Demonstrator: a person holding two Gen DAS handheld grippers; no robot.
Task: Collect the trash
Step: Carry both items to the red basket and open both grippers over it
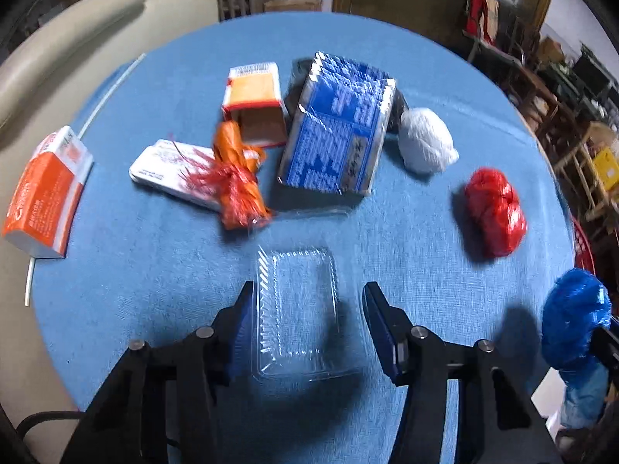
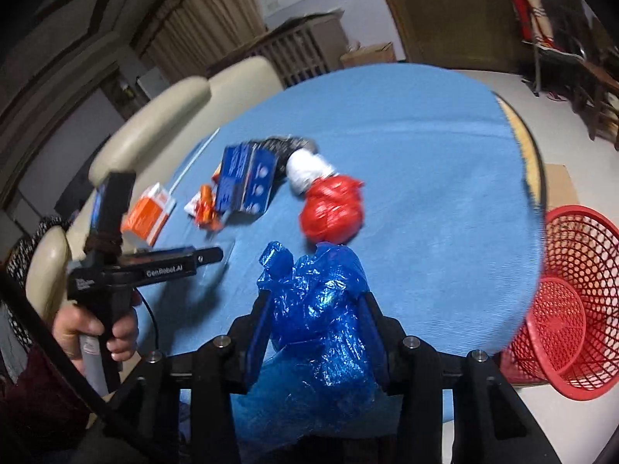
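We held the crumpled blue bag (image 2: 321, 309) clamped in our right gripper (image 2: 315, 309); our left gripper (image 1: 307, 309) straddled the clear tray (image 1: 298, 309), right pad (image 1: 377, 321) apart.

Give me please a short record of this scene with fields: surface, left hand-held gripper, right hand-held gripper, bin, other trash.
surface: round table with blue cloth
left hand-held gripper: straddles clear plastic tray, right pad not touching
right hand-held gripper: shut on blue plastic bag
bin: red mesh basket, beside table, tilted
other trash: red bag ball, white bag ball, blue box, orange carton
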